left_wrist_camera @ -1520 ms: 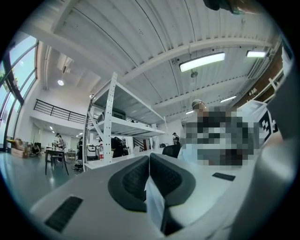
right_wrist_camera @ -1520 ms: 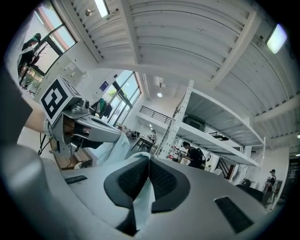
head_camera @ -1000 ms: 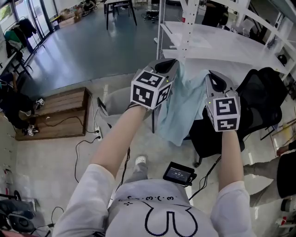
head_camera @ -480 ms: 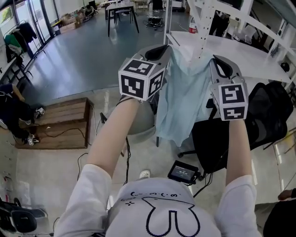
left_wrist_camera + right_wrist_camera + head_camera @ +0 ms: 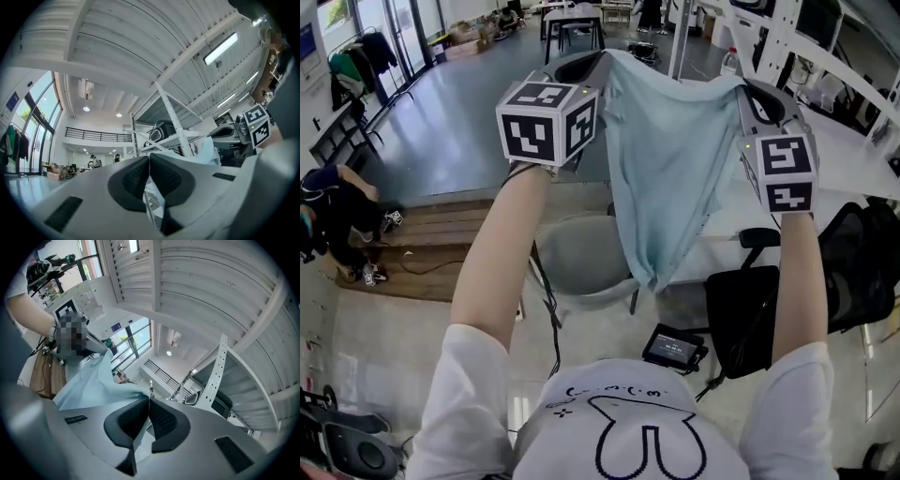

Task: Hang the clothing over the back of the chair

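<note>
We log both tongs clamped on the light-blue clothing [image 5: 661, 169]. The left gripper [image 5: 592, 64] and right gripper [image 5: 748, 92] each pinch a top corner, and it hangs spread in the air above the grey chair [image 5: 581, 262]. The black office chair [image 5: 750, 319] stands at the right, with the white table [image 5: 853, 159] behind. Against a second ago, the grippers are higher and wider apart, and the cloth is no longer bunched.

Glossy grey floor [image 5: 441, 122], wooden platform [image 5: 422, 239] left, white shelving post [image 5: 679, 37] ahead, dark table [image 5: 572, 14] far back, tall windows [image 5: 28, 133], ceiling strip light [image 5: 220, 48] on.
</note>
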A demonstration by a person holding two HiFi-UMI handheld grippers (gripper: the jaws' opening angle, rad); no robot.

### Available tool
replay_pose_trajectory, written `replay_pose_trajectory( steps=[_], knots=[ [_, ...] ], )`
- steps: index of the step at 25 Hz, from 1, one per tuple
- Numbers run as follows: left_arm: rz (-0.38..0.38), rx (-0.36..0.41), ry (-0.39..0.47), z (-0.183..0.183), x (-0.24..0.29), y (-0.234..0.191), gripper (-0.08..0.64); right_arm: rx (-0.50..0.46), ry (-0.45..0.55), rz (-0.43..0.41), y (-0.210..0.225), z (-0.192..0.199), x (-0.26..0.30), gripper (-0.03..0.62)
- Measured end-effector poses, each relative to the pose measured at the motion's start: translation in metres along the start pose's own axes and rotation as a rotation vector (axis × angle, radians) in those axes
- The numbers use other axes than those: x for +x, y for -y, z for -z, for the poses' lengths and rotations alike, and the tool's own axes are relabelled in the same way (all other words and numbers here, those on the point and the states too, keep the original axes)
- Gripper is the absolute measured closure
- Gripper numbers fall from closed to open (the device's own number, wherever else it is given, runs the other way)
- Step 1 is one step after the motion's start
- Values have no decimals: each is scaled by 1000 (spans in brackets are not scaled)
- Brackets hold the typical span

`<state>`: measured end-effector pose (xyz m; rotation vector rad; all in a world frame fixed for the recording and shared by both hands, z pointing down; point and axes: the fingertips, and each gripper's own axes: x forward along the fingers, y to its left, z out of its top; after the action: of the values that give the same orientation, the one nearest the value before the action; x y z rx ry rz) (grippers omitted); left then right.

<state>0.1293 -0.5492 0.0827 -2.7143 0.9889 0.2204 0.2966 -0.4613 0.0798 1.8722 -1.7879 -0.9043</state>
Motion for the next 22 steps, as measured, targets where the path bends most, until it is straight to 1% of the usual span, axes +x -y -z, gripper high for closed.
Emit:
replay_pose_trajectory(
  steps=[3,5,8,10,12,15,18,22],
  knots=[
    [-43,-8,0,0,-6,-42,549,6,16,-9,-10,-11,26,600],
    [-69,2,-10,4,-8,-62,549,13,20,-18,-17,-12,39,600],
    [-106,33,-36,12,-9,-84,549,14,23,-41,-30,-11,59,600],
    [-137,75,-59,19,-10,-97,549,1,21,-57,-40,-11,74,598],
    [-177,160,-89,29,-12,-106,549,-26,14,-66,-53,-9,86,600],
    [-250,331,-114,41,-20,-118,549,-80,9,-61,-75,-7,101,599],
    [-339,480,-123,46,-34,-132,549,-132,12,-26,-91,-11,109,600],
    [-444,638,-103,44,-52,-138,549,-161,32,34,-99,-12,111,600]
  ],
)
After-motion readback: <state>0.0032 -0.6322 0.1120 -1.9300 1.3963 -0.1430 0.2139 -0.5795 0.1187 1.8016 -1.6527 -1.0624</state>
